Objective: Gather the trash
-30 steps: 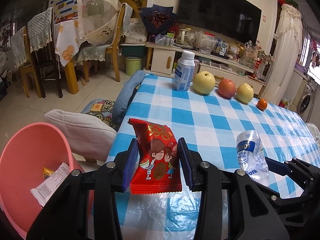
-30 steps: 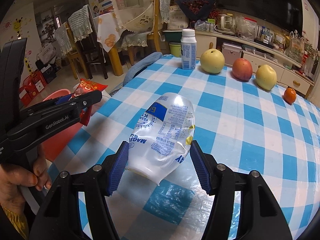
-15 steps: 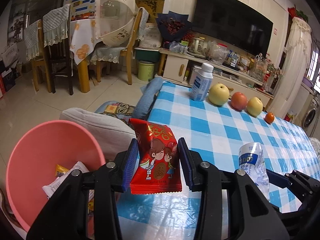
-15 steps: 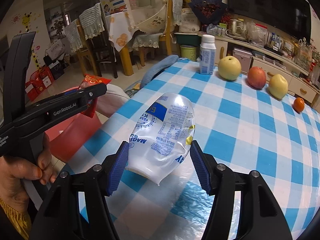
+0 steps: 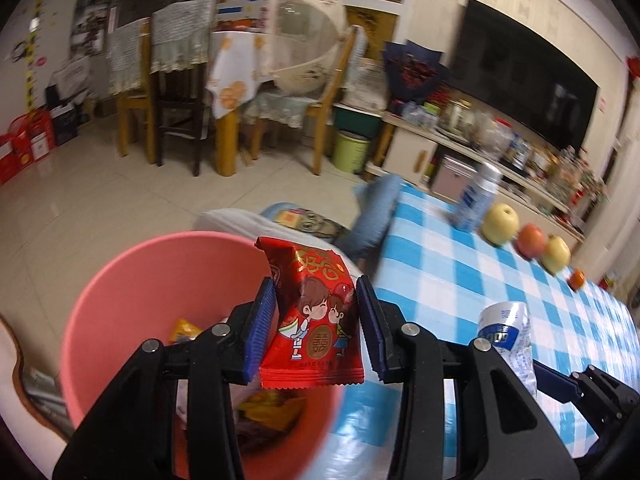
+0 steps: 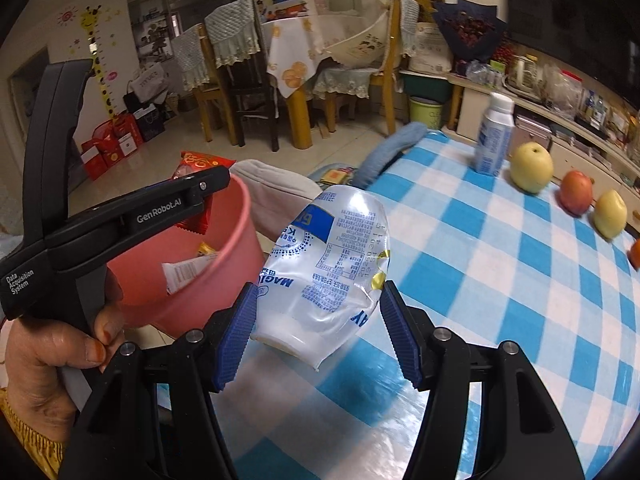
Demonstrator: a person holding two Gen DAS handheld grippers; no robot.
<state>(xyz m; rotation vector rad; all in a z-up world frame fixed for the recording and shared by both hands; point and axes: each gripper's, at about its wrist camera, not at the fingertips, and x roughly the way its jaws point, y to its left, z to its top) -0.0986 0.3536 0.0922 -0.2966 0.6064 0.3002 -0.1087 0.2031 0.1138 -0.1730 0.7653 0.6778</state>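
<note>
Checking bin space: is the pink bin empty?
No. The pink bin already holds wrappers, seen from the right wrist.

Under your left gripper (image 5: 316, 330) the pink bin (image 5: 120, 280) gapes open, its mouth clear except for wrappers at the bottom. On your right side the near counter (image 6: 500, 300) lies bare; the bottle (image 6: 494, 138) and fruit (image 6: 531, 166) line only its far edge.
</note>
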